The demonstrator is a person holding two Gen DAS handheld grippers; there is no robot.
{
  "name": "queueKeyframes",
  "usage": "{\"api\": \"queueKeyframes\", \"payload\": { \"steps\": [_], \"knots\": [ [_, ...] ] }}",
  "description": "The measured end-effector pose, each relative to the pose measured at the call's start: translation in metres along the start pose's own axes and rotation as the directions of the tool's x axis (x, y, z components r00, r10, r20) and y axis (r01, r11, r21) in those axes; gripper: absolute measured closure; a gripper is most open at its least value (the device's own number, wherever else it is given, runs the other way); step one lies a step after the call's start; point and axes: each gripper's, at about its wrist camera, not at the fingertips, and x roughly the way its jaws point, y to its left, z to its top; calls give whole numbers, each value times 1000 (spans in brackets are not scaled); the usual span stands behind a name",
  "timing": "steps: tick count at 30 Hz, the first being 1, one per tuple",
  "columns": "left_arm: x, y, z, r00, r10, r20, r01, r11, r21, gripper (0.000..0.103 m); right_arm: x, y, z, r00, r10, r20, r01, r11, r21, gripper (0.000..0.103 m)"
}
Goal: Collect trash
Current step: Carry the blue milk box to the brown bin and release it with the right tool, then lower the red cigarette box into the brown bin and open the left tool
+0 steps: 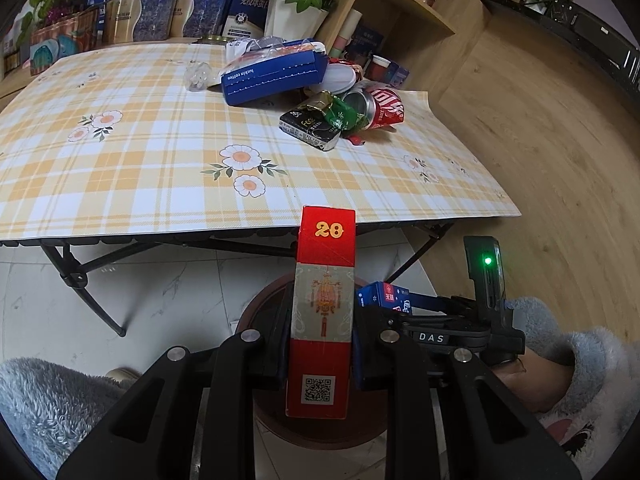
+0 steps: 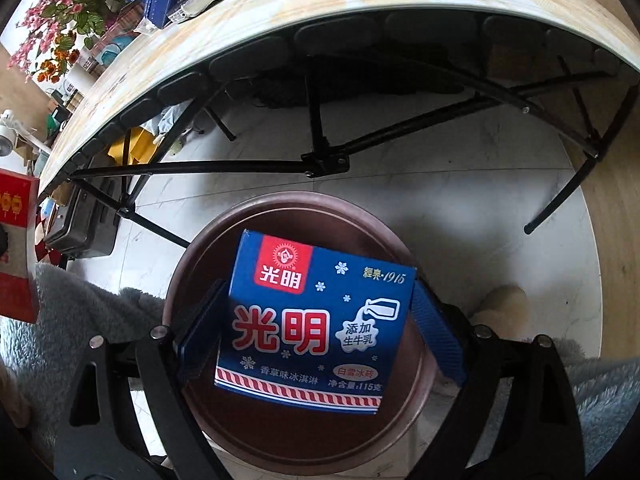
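Observation:
My left gripper (image 1: 324, 300) is shut on a slim red box (image 1: 325, 320) marked "20", held upright above a round brown bin (image 1: 260, 304) on the floor. Just to its right, my right gripper (image 2: 318, 286) is shut on a blue ice-cream box (image 2: 316, 320), which hangs tilted over the mouth of the same bin (image 2: 304, 440). On the plaid table (image 1: 140, 160) lies more trash: a blue coffee box (image 1: 272, 76), a red can (image 1: 380, 108), a green wrapper (image 1: 340, 116), a black pack (image 1: 312, 132) and crumpled clear plastic (image 1: 198, 76).
The folding table's black legs (image 2: 320, 160) stand right behind the bin on white marbled floor. A wooden shelf (image 1: 400, 12), a flower pot (image 1: 292, 16) and stacked boxes (image 1: 152, 16) line the far side. Fluffy grey sleeves (image 1: 48, 400) flank the grippers.

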Motion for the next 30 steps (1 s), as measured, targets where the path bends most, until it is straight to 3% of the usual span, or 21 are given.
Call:
{"api": "queueKeyframes", "payload": {
  "steps": [8, 13, 19, 23, 26, 28, 30],
  "knots": [
    [-1, 0, -1, 1000, -5, 6, 5, 1000, -5, 80, -10, 8, 3, 999, 6, 46, -4, 999, -43, 9],
    [-3, -5, -1, 1000, -4, 15, 3, 1000, 12, 80, -37, 11, 9, 988, 3, 153, 5, 999, -54, 6],
    [3, -15, -2, 1000, -7, -6, 7, 998, 60, 80, -100, 14, 16, 936, 7, 352, 37, 992, -119, 6],
    [5, -31, 1, 999, -35, -24, 38, 990, 139, 80, -148, 10, 18, 874, -11, 486, 116, 976, -187, 6],
    [10, -51, 3, 999, -20, -31, 28, 962, 271, 80, -173, 2, 16, 829, -27, 559, 173, 962, -211, 6],
    [18, -63, 3, 999, -7, -51, 24, 938, 344, 80, -177, -5, 15, 815, -32, 578, 169, 968, -186, 6],
    [30, -67, 0, 996, -20, -82, 48, 930, 364, 80, -172, -16, 10, 822, -14, 570, 111, 985, -135, 6]
  ]
}}
